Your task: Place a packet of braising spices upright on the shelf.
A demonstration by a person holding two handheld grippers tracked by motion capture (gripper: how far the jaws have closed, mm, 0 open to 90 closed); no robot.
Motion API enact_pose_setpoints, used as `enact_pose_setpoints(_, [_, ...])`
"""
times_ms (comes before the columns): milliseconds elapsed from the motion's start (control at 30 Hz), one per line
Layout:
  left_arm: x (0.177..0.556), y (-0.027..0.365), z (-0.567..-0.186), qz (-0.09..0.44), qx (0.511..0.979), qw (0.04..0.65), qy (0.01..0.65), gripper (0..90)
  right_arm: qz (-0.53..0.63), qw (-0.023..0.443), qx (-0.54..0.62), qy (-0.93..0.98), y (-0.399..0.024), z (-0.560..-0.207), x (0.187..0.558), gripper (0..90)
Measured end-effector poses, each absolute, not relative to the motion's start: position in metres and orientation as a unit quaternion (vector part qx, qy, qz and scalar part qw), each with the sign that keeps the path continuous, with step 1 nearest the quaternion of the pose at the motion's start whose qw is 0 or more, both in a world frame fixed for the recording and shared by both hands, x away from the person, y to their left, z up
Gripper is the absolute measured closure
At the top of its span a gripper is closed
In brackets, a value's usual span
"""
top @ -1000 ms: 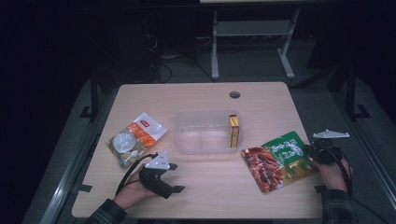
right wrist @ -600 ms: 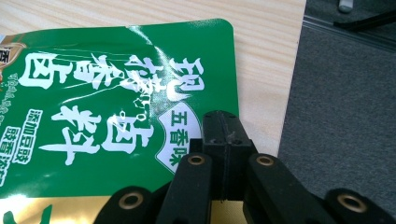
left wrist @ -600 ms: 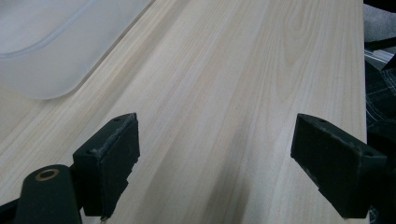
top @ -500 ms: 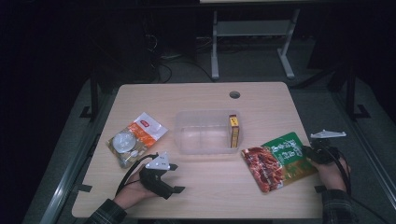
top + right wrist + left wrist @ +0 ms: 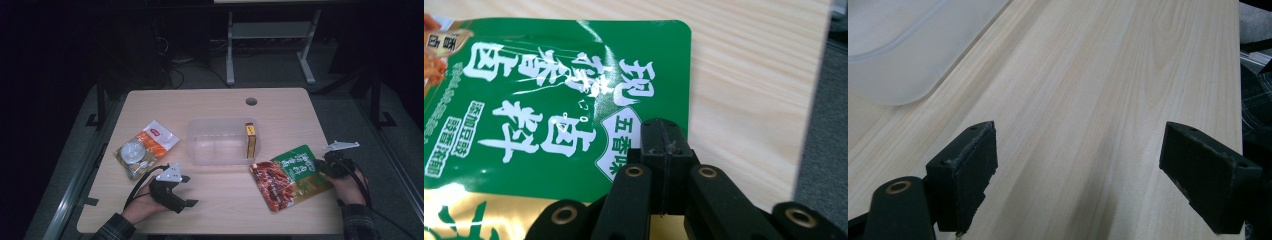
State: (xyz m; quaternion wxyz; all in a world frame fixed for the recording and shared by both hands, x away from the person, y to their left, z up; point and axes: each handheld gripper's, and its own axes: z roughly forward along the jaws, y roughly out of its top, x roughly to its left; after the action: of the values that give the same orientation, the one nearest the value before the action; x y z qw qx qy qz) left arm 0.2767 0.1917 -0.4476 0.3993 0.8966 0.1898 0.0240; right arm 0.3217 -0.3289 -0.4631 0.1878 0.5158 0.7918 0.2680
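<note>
R gripper [image 5: 326,166] at the pouch's [image 5: 291,175] right edge, near the table's [image 5: 220,210] right-front corner. R gripper view: jaws fully together over the green corner of the pouch [image 5: 549,100]; can't tell if foil is pinched between them or they just sit on top. Pouch lies flat, red end pointing at the tub [image 5: 220,142], just short of it. L gripper [image 5: 186,190] rests on the table front-left, jaws wide apart, nothing between, bare wood under them [image 5: 1078,165], tub corner [image 5: 908,50] ahead. Yellow box [image 5: 250,140] stands inside the tub at its right wall. Orange-white bag [image 5: 145,149] left of the tub, apart from it
</note>
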Motion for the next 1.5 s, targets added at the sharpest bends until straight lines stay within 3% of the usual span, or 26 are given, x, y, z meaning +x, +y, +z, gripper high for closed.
enact_pose_setpoints(533, [0.277,0.189,-0.448,0.035,0.903,0.379,0.199,15.0,0.270,0.157,0.458,0.832,-0.282,-0.460,0.298,90.0])
enact_pose_setpoints(1267, [0.278,0.184,-0.447,0.026,0.902,0.383,0.196,15.7,0.290,0.108,0.323,0.894,-0.185,-0.458,0.274,90.0])
enact_pose_setpoints(1500, [0.281,0.178,-0.446,0.021,0.905,0.383,0.183,15.3,0.295,0.099,0.315,0.896,-0.179,-0.458,0.274,90.0])
